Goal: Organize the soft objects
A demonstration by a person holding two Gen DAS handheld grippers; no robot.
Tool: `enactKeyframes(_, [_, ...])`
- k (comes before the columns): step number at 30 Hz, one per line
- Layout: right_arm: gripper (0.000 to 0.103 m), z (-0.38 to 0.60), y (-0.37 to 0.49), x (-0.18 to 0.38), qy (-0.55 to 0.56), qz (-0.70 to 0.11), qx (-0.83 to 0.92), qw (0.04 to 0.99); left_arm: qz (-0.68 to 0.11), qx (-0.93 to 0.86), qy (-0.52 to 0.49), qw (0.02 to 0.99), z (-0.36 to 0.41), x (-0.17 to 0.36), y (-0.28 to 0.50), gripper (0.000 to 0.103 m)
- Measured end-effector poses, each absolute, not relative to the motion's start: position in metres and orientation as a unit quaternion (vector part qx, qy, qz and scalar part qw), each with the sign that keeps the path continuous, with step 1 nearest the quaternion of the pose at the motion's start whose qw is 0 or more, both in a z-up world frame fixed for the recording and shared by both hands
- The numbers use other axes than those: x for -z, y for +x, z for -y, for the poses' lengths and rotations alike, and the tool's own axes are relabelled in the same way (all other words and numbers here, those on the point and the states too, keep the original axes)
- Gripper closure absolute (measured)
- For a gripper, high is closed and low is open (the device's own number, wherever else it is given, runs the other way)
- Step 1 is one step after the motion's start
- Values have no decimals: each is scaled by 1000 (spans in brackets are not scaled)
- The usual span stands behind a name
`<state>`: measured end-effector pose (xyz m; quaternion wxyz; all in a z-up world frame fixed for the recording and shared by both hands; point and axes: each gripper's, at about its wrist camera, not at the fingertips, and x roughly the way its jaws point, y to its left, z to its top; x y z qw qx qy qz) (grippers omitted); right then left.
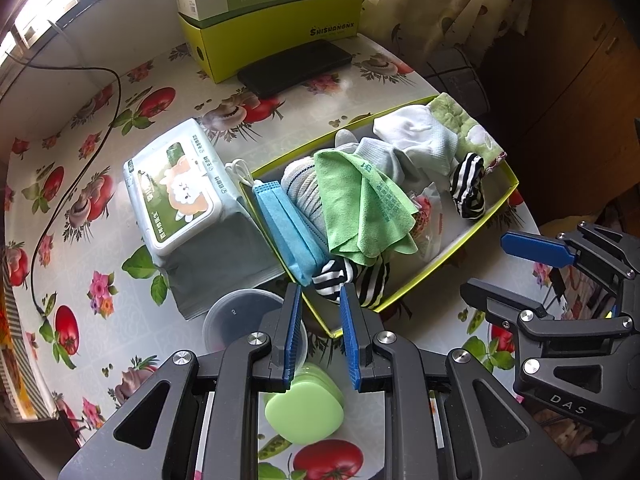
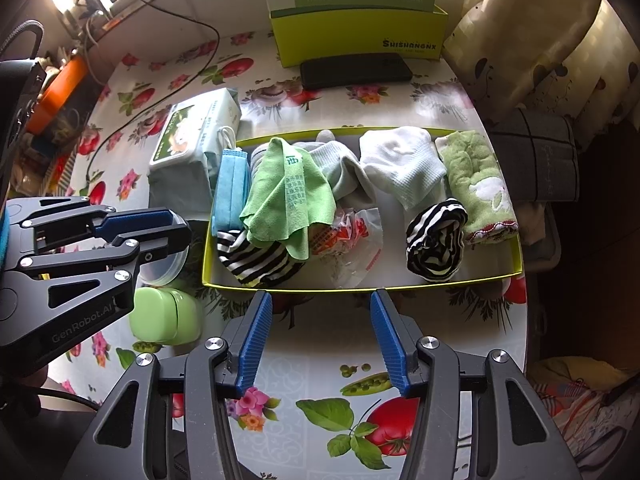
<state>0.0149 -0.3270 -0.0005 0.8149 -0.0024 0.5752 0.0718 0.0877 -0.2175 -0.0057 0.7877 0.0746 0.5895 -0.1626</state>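
Flowered oilcloth with tomatoes and mushrooms covers the tabletop point(image 2: 320, 364), which ends at a wall and a patterned curtain at its far edge. A shallow yellow-green tray point(image 2: 360, 286) sits toward the right edge and holds the soft things: a folded blue face mask point(image 2: 230, 188) against its left wall, a green cloth point(image 2: 288, 196) draped over a striped sock point(image 2: 256, 260) in the near-left corner, pale socks point(image 2: 400, 168) along the far wall, a crinkled plastic packet point(image 2: 352, 240) in the middle, a second rolled striped sock point(image 2: 436, 244) and a green towel point(image 2: 480, 184) at the right end. Just outside the tray's left wall lies a pack of wet wipes point(image 1: 180, 192), with a clear lidded tub point(image 1: 236, 316) and a green case point(image 1: 304, 408) nearer the front edge. Against the far edge stands a lime box point(image 2: 360, 40) with a black phone point(image 2: 356, 73) before it. Left claw point(image 1: 320, 320) hangs over the tray's near-left corner, blue pads apart with nothing between them — right claw point(image 2: 320, 328) hovers before the tray's near wall, wider apart and likewise empty.
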Motion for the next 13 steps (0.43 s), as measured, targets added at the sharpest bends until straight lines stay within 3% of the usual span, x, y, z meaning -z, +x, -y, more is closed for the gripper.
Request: enactKeyframes(13, [52, 327, 15, 2, -2, -576, -72, 814, -585, 165, 81, 790, 221, 4, 86, 83])
